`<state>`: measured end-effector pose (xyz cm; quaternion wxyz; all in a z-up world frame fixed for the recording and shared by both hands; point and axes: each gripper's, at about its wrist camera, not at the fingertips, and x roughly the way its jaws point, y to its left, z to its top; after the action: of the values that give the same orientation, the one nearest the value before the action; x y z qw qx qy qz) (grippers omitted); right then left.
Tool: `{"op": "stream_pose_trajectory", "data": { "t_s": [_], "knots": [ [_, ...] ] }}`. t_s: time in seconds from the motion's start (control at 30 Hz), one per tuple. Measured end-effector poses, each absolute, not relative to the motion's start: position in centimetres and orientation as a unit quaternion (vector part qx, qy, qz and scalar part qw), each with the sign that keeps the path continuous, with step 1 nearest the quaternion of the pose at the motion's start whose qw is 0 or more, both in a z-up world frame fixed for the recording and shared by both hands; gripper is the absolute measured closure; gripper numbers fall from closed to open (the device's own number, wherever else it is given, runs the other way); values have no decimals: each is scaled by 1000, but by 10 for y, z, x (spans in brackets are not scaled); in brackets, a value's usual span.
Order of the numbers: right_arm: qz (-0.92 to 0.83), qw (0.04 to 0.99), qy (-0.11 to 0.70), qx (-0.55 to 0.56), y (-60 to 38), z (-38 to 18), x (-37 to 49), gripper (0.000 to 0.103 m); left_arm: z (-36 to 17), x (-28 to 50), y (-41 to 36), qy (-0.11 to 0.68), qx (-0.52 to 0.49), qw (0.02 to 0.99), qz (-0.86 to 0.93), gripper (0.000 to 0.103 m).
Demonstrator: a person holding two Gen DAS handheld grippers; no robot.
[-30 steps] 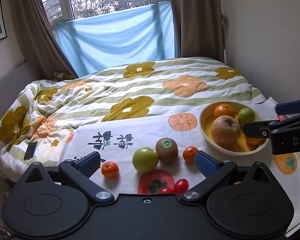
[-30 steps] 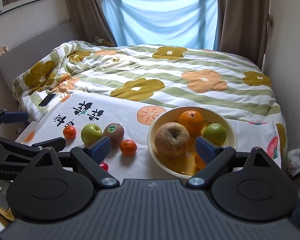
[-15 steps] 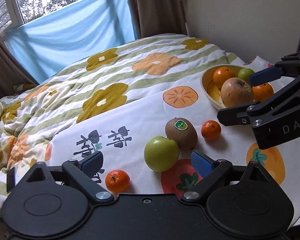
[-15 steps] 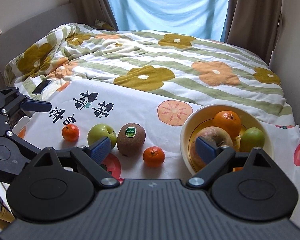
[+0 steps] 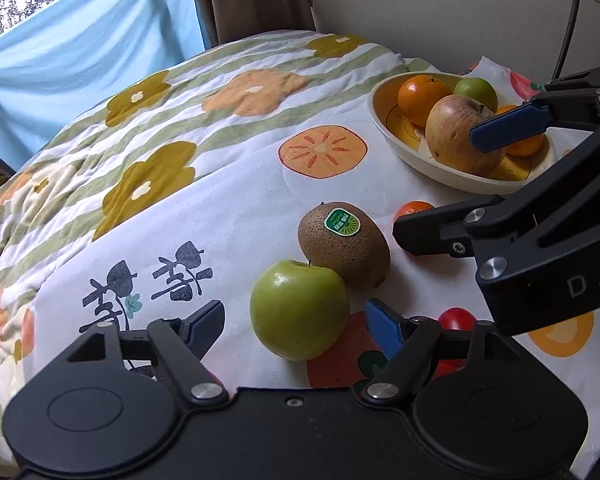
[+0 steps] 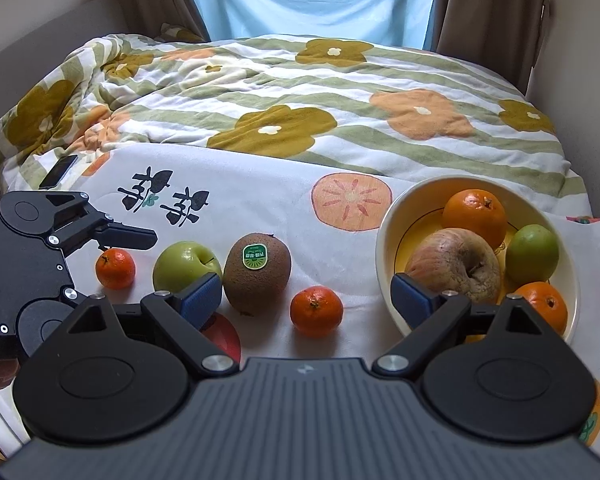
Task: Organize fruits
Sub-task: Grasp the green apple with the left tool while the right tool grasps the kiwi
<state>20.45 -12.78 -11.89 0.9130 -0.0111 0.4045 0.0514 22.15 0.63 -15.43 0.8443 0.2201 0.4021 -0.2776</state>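
Observation:
A green apple point(image 5: 299, 309) lies on the white printed cloth, touching a brown kiwi point(image 5: 344, 244) with a green sticker. My left gripper point(image 5: 296, 322) is open, its fingers on either side of the apple, close above the cloth. A small mandarin point(image 6: 316, 311) lies right of the kiwi point(image 6: 257, 272), another mandarin point(image 6: 115, 268) left of the apple point(image 6: 187, 266). My right gripper point(image 6: 306, 294) is open and empty above the mandarin near the bowl. The cream bowl point(image 6: 396, 216) holds a red apple point(image 6: 454, 266), an orange point(image 6: 475, 218), a green fruit point(image 6: 532, 253) and a mandarin point(image 6: 542, 306).
A red cherry tomato point(image 5: 456, 318) lies beside the left gripper's right finger. A dark phone point(image 6: 59, 171) lies on the flowered quilt point(image 6: 300, 92) at the left. A wall stands close behind the bowl point(image 5: 384, 116). Curtains hang at the far end.
My left gripper has moved forward and down, so the green apple now sits between its fingers. My right gripper has moved closer to the fruits and the bowl.

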Motion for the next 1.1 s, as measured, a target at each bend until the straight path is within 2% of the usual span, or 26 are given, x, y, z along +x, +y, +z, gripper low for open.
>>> {"op": "stream_pose_trajectory", "data": {
  "t_s": [0.17, 0.27, 0.57, 1.03, 1.07, 1.1],
  "knots": [
    [55, 909, 412, -17, -121, -125, 210, 0, -158, 226, 5, 406, 225, 838, -286, 29],
    [56, 908, 414, -17, -119, -126, 214, 0, -158, 228, 6, 408, 224, 834, -296, 42],
    [59, 905, 420, -27, -110, -133, 223, 0, -158, 218, 9, 398, 246, 832, -297, 43],
    [70, 903, 422, -51, -93, -148, 240, 0, -157, 213, 28, 411, 223, 843, -266, 43],
    [72, 902, 422, -54, -91, -151, 242, 0, -156, 213, 28, 412, 223, 843, -266, 43],
    [74, 901, 423, -57, -89, -153, 244, 5, -156, 213, 28, 412, 222, 843, -266, 43]
  ]
}}
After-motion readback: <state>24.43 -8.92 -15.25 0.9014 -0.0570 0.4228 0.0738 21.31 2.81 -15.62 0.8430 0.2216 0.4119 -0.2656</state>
